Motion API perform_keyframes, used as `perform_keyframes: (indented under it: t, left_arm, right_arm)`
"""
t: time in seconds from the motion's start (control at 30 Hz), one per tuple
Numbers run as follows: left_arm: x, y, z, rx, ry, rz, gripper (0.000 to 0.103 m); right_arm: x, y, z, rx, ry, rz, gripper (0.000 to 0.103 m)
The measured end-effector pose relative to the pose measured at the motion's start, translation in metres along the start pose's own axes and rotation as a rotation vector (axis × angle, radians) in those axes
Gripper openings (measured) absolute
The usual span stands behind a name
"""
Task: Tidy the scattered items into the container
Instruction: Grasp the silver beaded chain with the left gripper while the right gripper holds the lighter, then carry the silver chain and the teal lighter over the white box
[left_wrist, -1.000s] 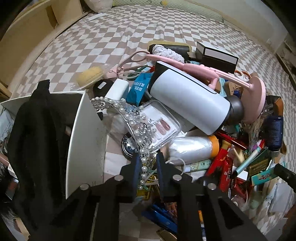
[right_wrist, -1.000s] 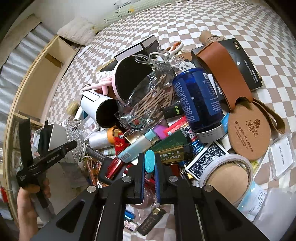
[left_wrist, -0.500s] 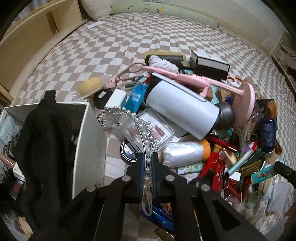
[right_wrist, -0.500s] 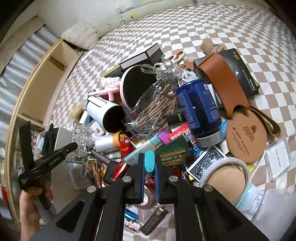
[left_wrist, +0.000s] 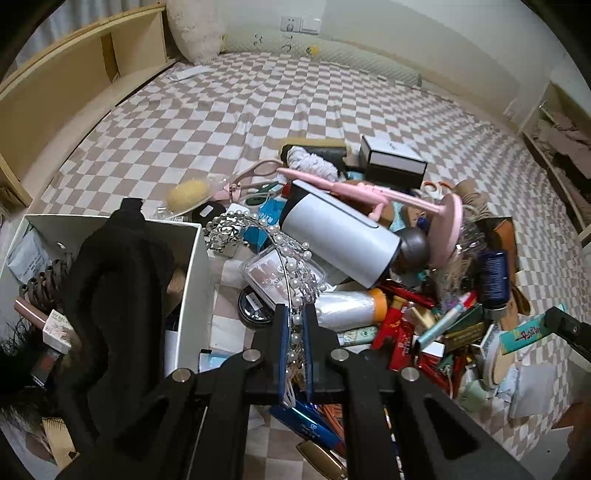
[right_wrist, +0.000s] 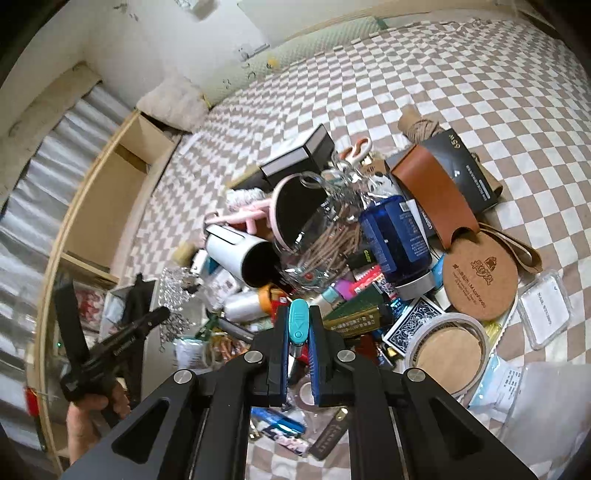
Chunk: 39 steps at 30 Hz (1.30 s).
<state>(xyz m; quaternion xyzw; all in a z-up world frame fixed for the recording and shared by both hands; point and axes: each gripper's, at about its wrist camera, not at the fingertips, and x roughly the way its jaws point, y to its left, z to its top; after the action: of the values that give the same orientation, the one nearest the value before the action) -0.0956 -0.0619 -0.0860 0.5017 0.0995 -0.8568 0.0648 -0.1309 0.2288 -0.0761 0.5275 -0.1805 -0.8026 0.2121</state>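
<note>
My left fingers (left_wrist: 294, 325) pinch the pearl-beaded wire headband (left_wrist: 291, 258) and my right fingers (right_wrist: 297, 325) clamp the small teal plastic cutter (right_wrist: 297, 320); the headband, arching toward 11 o'clock, could snag the clear nail case (left_wrist: 266, 269).

The left matte-black two-finger gripper (left_wrist: 294, 325) has angular plastic arms with cut-out windows and four round silver screw heads across its linkage, and blue pads line the inner faces of its jaws. The right gripper (right_wrist: 298, 325) is built the same. At eight o'clock in the right wrist view, the left gripper's black handle bears small white lettering, held by a bare hand (right_wrist: 86, 413).
</note>
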Motion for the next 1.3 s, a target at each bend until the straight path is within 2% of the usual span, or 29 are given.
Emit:
perform_keyframes:
  t: [0.63,1.1,1.3]
  left_arm:
    - [-0.088,0.014,-0.005,-0.024,-0.195,-0.131,0.008]
    - [-0.127,0.050,-0.009,-0.090,-0.306,-0.155,0.008]
    - [-0.143,0.065,-0.013,-0.096,-0.358,-0.120,0.008]
  right_arm:
    - [-0.032,0.044,-0.008,-0.027,-0.061,0.110,0.010]
    - [-0.027,0.076,-0.011,-0.067,-0.055,0.170,0.010]
    - [-0.020,0.095,-0.015,-0.094,-0.039,0.194,0.010]
